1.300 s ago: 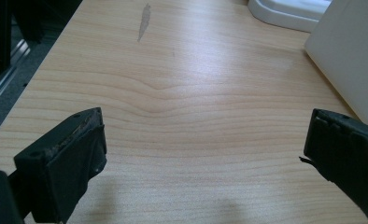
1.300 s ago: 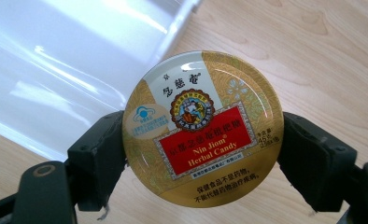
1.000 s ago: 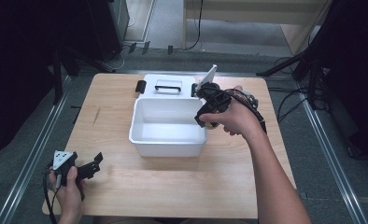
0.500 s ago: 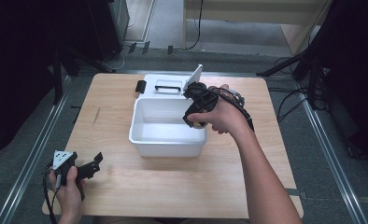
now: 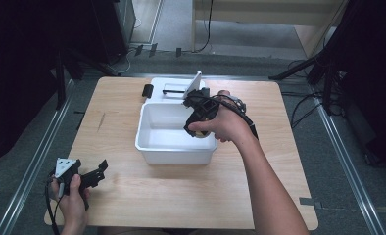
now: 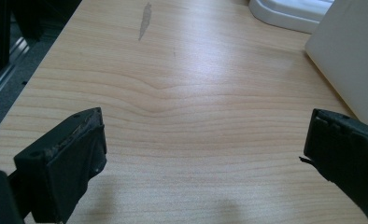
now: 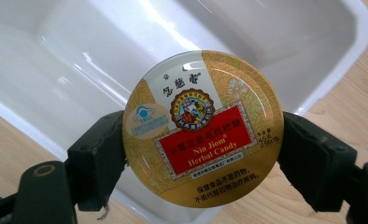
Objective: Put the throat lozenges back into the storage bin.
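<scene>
From the high view, the right gripper [image 5: 199,122] is over the near right part of the white tub [image 5: 154,138], which sits in the middle of the wooden table [image 5: 132,196]. A bit of gold peeks out under the person's right hand [image 5: 225,125]. Behind the tub lies its white lid [image 5: 174,88], with a small black thing [image 5: 147,90] just beside it. The left gripper [image 5: 95,175] rests low at the near left corner of the table, well apart from the tub.

In the left gripper view, the two black jaws stand wide apart with nothing between them. Bare table [image 6: 182,102] shows ahead, and the side of the tub [image 6: 350,60] is at the right edge.

In the right gripper view, the jaws squeeze a round gold candy tin [image 7: 203,128], one on each side of its rim. The tin's printed top faces the camera. It hangs above the tub [image 7: 79,60], close to the tub's near edge [image 7: 322,93], with wood showing past that edge.

The step looks like putting the tin into the tub. To do it well, the person should bring the tin more over the middle of the tub, away from the edge, so it cannot hit the rim or fall outside. Then lower it close to the bottom before letting go. A round tin dropped on its edge may roll or bounce, so laying it flat first seems wise.
</scene>
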